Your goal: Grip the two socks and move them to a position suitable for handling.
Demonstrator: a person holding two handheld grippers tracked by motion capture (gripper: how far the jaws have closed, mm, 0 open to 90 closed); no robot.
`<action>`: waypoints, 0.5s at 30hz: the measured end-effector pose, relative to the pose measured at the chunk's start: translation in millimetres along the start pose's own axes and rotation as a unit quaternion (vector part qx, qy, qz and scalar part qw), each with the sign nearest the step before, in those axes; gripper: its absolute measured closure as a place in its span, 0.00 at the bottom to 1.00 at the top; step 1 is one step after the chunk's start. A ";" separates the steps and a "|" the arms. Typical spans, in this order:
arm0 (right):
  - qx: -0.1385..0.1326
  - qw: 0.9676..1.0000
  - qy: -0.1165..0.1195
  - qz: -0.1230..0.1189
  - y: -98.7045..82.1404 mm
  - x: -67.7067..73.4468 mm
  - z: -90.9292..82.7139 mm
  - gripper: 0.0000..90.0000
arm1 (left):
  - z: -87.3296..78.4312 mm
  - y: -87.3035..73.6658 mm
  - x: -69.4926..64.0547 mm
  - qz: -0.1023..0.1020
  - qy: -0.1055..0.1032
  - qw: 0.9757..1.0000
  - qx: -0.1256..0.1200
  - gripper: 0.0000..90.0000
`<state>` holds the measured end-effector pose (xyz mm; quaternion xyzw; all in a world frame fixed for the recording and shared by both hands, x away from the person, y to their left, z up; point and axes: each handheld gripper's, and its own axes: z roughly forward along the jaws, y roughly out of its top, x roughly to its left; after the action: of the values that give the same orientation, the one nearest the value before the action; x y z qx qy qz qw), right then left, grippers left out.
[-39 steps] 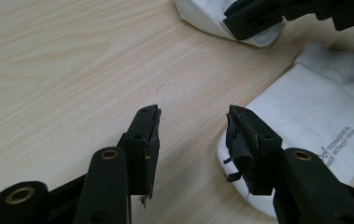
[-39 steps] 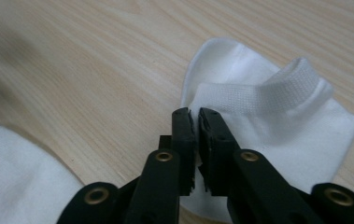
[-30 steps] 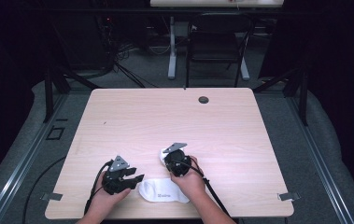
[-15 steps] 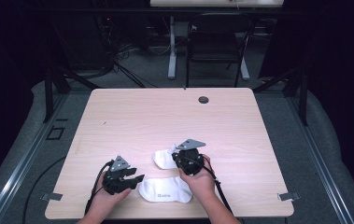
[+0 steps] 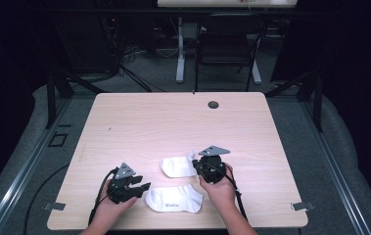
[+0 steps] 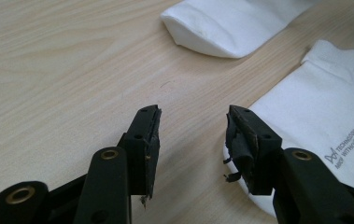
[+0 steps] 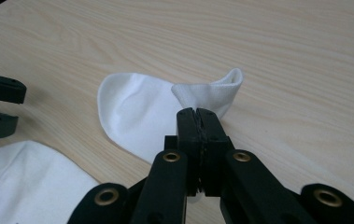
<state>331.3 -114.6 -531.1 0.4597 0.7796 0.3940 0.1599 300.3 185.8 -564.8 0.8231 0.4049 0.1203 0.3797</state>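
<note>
Currently the right tongs (image 7: pixel 196 113) pinch the far sock (image 5: pixel 178 166) at its cuff, long axis toward the left tongs (image 6: pixel 192 122), which gape empty beside the near sock (image 5: pixel 174 199) on the tabletop (image 5: pixel 173 122).

The left tongs (image 5: pixel 141 185) rest with jaws apart; the right tongs (image 5: pixel 196 165) are clamped tight.

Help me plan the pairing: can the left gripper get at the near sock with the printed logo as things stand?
Probably yes. The left gripper is open, low over the table, with the near sock right beside one jaw and nothing between them.
</note>
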 end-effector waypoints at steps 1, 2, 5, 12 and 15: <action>0.000 1.000 0.000 0.000 0.0 0.0 0.0 1.00 | 0.1 -0.1 -0.1 -0.001 0.000 1.000 -0.001 0.60; 0.003 1.000 -0.003 0.005 -3.3 -3.8 -0.3 1.00 | 0.1 -0.1 0.0 -0.001 0.000 1.000 -0.001 0.60; 0.007 1.000 -0.007 0.012 -9.6 -9.0 0.2 1.00 | 0.3 0.0 0.7 -0.002 0.000 1.000 0.000 0.60; 0.016 0.999 -0.020 0.032 -24.5 -21.7 5.1 0.99 | 1.7 0.3 1.2 -0.005 0.002 1.000 0.001 0.60; 0.022 0.999 -0.027 0.038 -29.2 -27.5 5.7 0.99 | 2.3 0.7 1.7 -0.005 0.003 1.000 0.002 0.60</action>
<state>332.0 -142.9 -560.1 0.5032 0.7654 0.3699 0.1553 302.9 185.5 -566.1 0.8213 0.4101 0.1209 0.3776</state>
